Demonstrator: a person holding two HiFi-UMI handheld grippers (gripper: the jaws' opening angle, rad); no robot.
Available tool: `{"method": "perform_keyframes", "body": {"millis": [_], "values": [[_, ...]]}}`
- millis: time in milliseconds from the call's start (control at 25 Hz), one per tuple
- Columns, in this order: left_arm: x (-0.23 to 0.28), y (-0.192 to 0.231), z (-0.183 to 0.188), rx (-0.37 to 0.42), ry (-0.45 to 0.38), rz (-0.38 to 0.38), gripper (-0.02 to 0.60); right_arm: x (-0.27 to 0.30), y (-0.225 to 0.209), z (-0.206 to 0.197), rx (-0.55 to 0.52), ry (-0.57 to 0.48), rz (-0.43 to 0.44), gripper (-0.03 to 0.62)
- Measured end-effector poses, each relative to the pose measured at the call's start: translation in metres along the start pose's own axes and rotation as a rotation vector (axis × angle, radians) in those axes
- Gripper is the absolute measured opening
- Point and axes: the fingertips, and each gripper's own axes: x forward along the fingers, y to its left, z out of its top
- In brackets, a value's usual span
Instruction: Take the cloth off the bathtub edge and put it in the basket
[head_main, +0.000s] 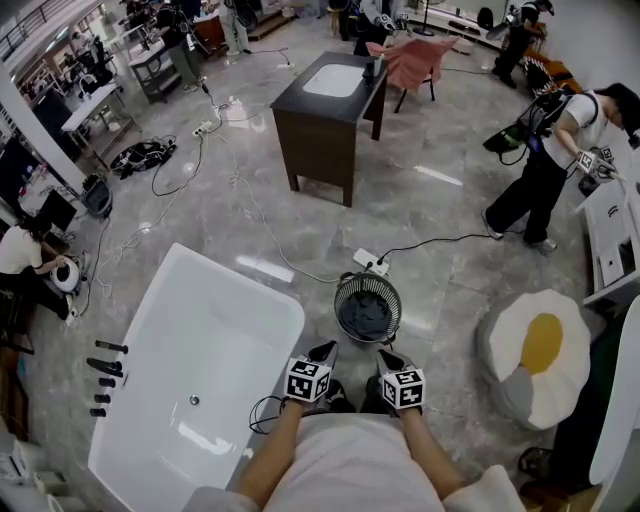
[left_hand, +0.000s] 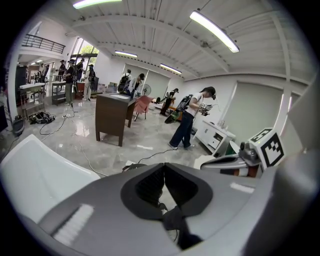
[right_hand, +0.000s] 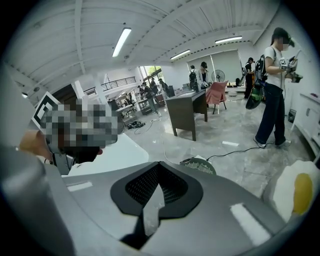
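Head view, looking steeply down: the left gripper and the right gripper are held side by side just in front of the person's torso, each with its marker cube uppermost, both pointing toward the basket. The basket, a round slatted bin, stands on the grey marble floor just beside the near right corner of the white bathtub. A dark grey-blue bundle, apparently the cloth, lies crumpled inside the basket; its folds are too small to make out further. The bathtub rim nearest the basket shows only white. Black tap fittings sit on the floor at the bathtub's left side. A power strip lies just beyond the basket, with its cable running off to the right. Further back stands a dark wooden washstand with an inset white basin, and a fried-egg cushion lies to the right, well apart from the basket. A person in dark trousers bends forward at the far right. In the left gripper view the jaws of the left gripper meet with nothing between them; in the right gripper view the right gripper is likewise closed and empty, with the basket just past its tips.
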Motion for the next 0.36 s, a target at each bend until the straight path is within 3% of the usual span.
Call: {"method": "perform_keyframes", "body": {"millis": [360], "values": [[-0.002, 0.007, 0.002, -0.024, -0.009, 0.003, 0.060, 0.005, 0.012, 0.000, -0.077, 0.024, 0.008, 0.000]]}}
